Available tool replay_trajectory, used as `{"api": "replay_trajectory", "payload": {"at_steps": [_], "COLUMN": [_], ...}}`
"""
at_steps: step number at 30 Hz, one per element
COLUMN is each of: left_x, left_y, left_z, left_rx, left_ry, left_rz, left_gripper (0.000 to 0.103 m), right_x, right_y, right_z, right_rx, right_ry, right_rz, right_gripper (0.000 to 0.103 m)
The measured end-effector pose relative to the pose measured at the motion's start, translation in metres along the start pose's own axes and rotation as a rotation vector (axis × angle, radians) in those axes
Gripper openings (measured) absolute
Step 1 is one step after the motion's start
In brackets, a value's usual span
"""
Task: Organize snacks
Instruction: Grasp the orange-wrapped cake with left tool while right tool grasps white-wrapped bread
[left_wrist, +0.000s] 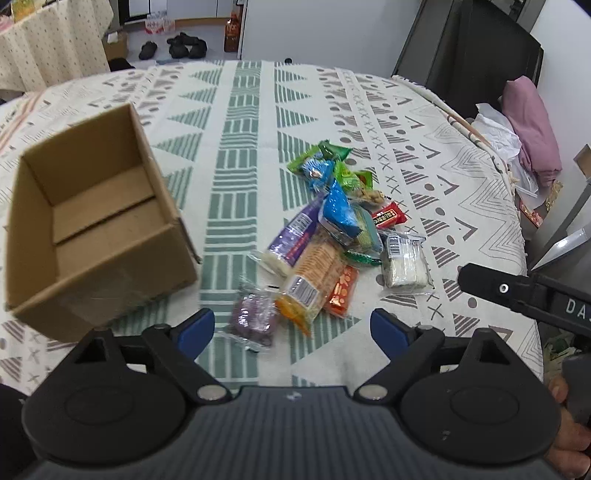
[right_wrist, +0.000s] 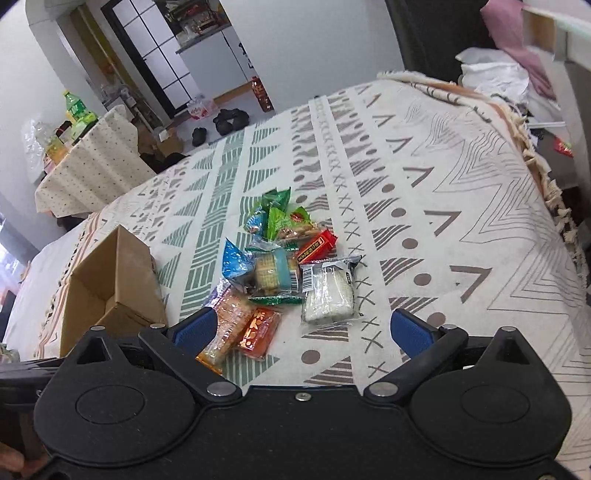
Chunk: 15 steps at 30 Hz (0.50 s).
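Left gripper (left_wrist: 293, 328): jaws apart, nothing between the pads, hanging over the near edge of the snack pile. Purple pack (left_wrist: 254, 320) sits just beyond the gap, slightly left of centre, near-square so no clear long axis.

Right gripper (right_wrist: 301, 330): jaws wide apart, nothing clamped. Its left pad overlaps the orange cracker pack (right_wrist: 229, 328) in view; can't tell if touching. In the left view, the right gripper's black finger shows at the right edge, above the cloth.

Pile, near to far, all on the patterned cloth (left_wrist: 243, 122) over the table:
- Orange cracker pack: long axis near-left to far-right in the left view, barcode end near.
- Small orange-red pack (left_wrist: 341, 291): touching its right side, roughly parallel.
- Purple-label pack (left_wrist: 291, 236): just left of the cracker pack, long axis same tilt, partly under the blue pack.
- White wafer pack (left_wrist: 404, 264): right side of pile, long axis near to far, barcode at the far end.
- Blue pack (left_wrist: 340, 214): on top mid-pile, pointing far-left to near-right.
- Red bar (left_wrist: 388, 218): right of blue, angled.
- Green packs (left_wrist: 325, 155): far end, overlapping.

Box (left_wrist: 99, 221): cardboard, open top up, left of the pile and apart from it, nothing visible inside.
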<state>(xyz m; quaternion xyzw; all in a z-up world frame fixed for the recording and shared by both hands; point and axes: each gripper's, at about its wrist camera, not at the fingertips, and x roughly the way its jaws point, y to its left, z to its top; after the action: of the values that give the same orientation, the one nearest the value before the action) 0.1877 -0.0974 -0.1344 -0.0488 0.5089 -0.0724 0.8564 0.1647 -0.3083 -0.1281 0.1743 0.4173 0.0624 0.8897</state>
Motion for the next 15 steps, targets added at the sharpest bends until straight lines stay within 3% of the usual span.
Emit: {"api": "replay_trajectory", "payload": {"at_steps": [15], "left_x": [0.069], "left_y": [-0.006], "left_z": [0.022], "left_rx": [-0.049], "left_ry": [0.066], "left_rz": [-0.003], "left_gripper": [0.06], "right_x": [0.06], "right_y": [-0.019], "right_z": [0.013], "right_rx": [0.036], "right_ry": [0.111], "right_rz": [0.002], "right_gripper": [0.087]}}
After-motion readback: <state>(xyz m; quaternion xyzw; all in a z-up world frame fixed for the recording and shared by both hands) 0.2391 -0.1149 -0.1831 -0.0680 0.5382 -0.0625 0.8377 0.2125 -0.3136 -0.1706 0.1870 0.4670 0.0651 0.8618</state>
